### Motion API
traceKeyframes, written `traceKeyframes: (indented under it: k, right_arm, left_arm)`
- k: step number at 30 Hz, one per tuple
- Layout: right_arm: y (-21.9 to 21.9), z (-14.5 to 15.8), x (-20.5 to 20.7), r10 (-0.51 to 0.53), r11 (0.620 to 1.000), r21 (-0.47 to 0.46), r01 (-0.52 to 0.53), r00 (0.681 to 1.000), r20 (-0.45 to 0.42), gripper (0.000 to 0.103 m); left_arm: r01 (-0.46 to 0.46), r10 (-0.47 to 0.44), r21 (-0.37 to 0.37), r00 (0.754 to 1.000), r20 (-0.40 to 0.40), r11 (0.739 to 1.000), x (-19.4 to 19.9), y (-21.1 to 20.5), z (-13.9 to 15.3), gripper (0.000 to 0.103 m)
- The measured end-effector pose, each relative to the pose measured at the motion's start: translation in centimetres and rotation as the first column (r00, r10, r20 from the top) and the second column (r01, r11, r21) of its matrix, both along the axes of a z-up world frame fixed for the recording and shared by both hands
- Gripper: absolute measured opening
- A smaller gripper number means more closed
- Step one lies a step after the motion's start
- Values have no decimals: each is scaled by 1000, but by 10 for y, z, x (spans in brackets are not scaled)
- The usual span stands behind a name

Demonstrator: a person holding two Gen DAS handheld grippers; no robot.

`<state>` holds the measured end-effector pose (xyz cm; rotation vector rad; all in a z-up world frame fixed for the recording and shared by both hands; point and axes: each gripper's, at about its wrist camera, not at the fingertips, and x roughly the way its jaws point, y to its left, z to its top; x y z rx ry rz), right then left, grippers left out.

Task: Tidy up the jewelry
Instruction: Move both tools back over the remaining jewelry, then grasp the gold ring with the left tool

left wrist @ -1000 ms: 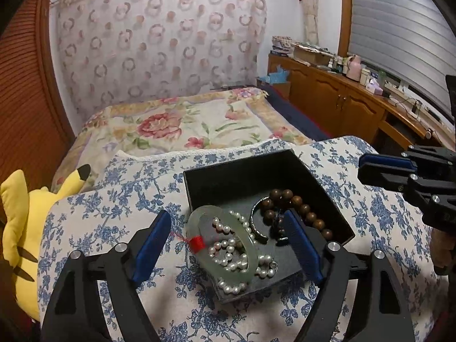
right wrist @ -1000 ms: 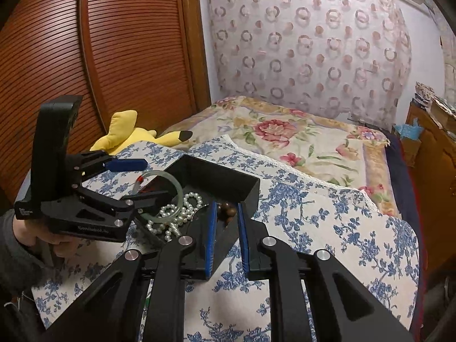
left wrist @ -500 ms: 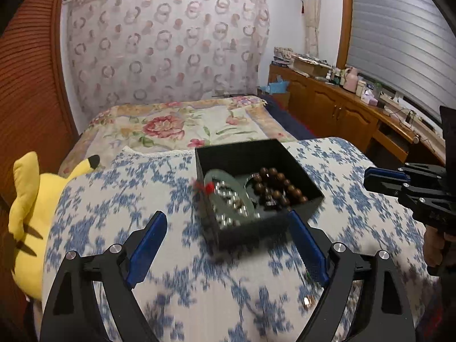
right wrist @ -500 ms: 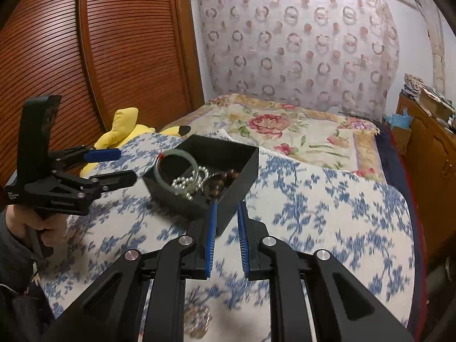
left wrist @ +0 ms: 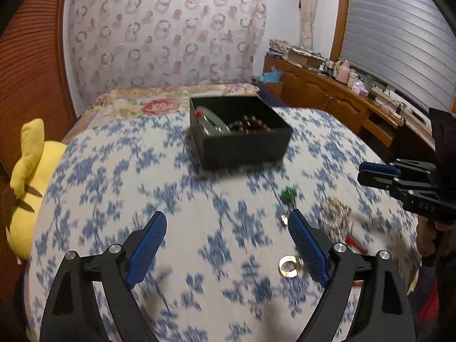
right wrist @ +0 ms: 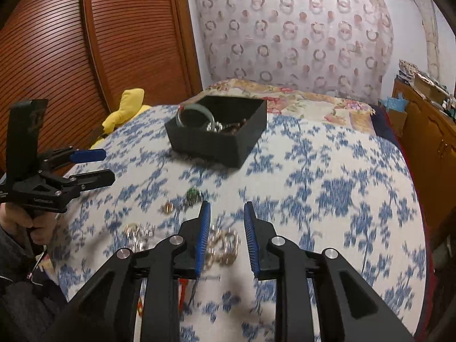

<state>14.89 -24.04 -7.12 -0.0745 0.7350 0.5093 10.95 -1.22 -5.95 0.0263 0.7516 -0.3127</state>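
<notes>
A black box sits on the blue-flowered cloth and holds a green jade bangle, brown beads and pearls. Loose jewelry lies nearer me: a green gem piece, a gold ring, a pale chain heap, and small shiny pieces. My left gripper is wide open and empty above the cloth. My right gripper is partly open and empty, just above the chain heap.
A yellow plush toy lies at the cloth's left edge. A floral bedspread lies behind the box. A wooden cabinet with clutter runs along the right. A brown slatted wardrobe stands on the left. A red item lies near the chain.
Both grippers have pulled back from the box toward the near side of the cloth, so the loose jewelry came into view. The right gripper's jaws have opened from nearly shut.
</notes>
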Motion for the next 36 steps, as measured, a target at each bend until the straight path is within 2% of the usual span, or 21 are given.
traceKeyframes:
  k: [9,13,17,26,32,33,35,36]
  right_arm:
    - [-1,-30,-20,-12,1000,-29,10,998,-68,27]
    - [2,-35,-27,5,1000,-19,-7,997,-83,27]
    - [2,-38,-29,16,1000,-14,-18,997,-78,27]
    - [0,-37,-34,12,1000,-2,-12,999,-36,27]
    - [1,-36,-37,13,1000,-12,-13,1000,-19,27]
    - [1,-36,-37,13,1000,-13,-13,1000,-19,27]
    - [2,-36,-37,13,1000,-14,-13,1000,-19,27]
    - [2,-36,-37,13,1000,-14,-14,1000,-19,27]
  left_arm:
    - [97,-96,21,994,-46,995,-32,-19,-17,81]
    - [121,-118,31,990,-71,992,-35,-27,-22,68]
    - [136,-131,41,986,-99,990,-31,-36,-27,58]
    - [140,-127,91,983,-135,986,-18,-48,-37,44]
    - [144,-129,114,983,-129,983,-16,-55,-37,43]
    - [145,-130,118,984,-124,982,-17,-55,-37,41]
    - [147,-133,120,984,-117,982,-19,-55,-37,22]
    - [145,-131,115,984,-116,983,-19,-53,-36,22]
